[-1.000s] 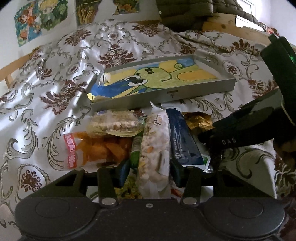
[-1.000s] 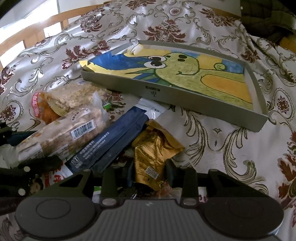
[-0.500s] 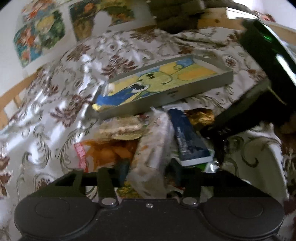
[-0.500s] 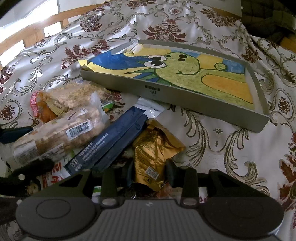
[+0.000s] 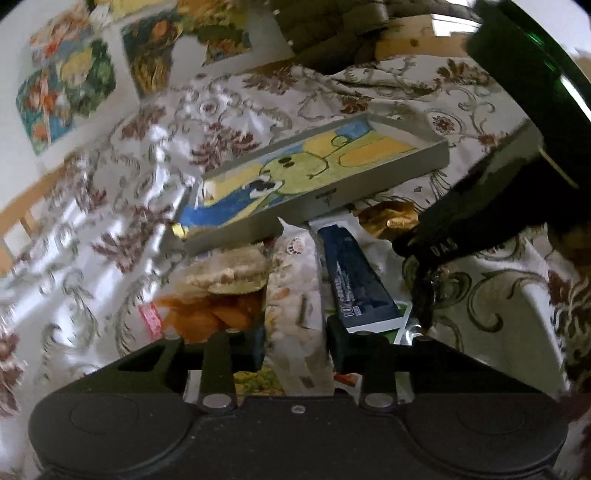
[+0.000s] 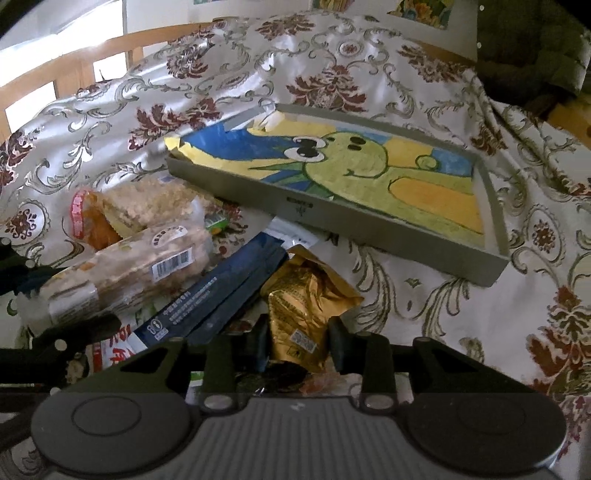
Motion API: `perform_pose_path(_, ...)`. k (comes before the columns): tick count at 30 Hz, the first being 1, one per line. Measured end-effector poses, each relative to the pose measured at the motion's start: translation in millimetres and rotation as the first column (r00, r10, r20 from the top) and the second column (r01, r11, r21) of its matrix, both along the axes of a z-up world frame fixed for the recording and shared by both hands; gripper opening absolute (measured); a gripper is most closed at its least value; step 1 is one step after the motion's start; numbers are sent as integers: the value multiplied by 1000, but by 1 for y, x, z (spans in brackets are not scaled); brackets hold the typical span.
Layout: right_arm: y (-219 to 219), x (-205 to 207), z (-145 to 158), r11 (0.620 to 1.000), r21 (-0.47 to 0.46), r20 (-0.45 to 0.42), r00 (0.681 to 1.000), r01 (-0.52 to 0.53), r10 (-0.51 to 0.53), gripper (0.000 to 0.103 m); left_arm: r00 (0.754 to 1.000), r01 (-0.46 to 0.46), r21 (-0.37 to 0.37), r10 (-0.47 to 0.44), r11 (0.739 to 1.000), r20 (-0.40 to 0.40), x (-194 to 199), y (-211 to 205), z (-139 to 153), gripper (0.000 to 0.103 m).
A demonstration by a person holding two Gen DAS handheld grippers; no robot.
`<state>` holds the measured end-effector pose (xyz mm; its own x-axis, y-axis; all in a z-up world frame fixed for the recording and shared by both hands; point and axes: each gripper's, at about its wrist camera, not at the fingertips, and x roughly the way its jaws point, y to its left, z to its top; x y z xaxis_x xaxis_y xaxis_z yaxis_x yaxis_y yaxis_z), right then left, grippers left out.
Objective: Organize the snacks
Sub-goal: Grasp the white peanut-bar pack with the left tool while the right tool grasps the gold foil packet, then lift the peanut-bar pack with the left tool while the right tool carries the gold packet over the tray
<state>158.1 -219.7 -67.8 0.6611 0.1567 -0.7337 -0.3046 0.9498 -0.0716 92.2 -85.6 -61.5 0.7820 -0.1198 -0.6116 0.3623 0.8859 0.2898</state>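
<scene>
1. On the bed, over a white cover (image 6: 406, 295) with dark red flowers, a heap of snacks lies just in front of a grey tray (image 6: 369, 236) lined with a drawing of a green cartoon creature.
2. Left claw (image 5: 295, 338): its jaws are closing on a clear bag of puffed grain snack (image 5: 293, 291), which sits between the two fingers, its sides touching both.
3. Right claw (image 6: 297, 347): its jaws are closing too, with a crinkled gold packet (image 6: 299, 306) between the fingers; the packet fills the gap and the fingers meet its edges.
4. Beside the gold packet, on its left in the right wrist view, lies a long dark blue packet (image 6: 221, 291) with a white end, pointing toward the tray's front wall.
5. Further left sits the same clear bag (image 6: 147, 266) with a barcode label, and behind it a pack of pale rice cakes (image 6: 147, 206) resting on an orange snack bag (image 6: 92, 225) with a red label.
6. From the left wrist view, the right claw (image 5: 424, 295) reaches down from the right, its tips at the near end of the blue packet (image 5: 354, 277).
7. Beyond the tray, colourful drawings (image 5: 66, 88) hang on the wall, and a dark quilted cushion (image 5: 332, 33) lies at the head of the bed.
</scene>
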Motion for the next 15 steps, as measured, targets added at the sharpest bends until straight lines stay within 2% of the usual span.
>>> perform_pose_path(9, -11, -1, 10, 999, 23, 31, 999, 34, -34, 36, 989, 92, 124, -104, 988, 101, -22, -20, -2, 34)
perform_pose_path(12, -12, -1, 11, 999, 23, 38, 998, 40, -40, 36, 991, 87, 109, -97, 990, 91, -20, -20, -4, 34)
perform_pose_path(15, -11, -1, 12, 999, 16, 51, 998, 36, -37, 36, 997, 41, 25, -42, 999, 60, -11, -10, 2, 34)
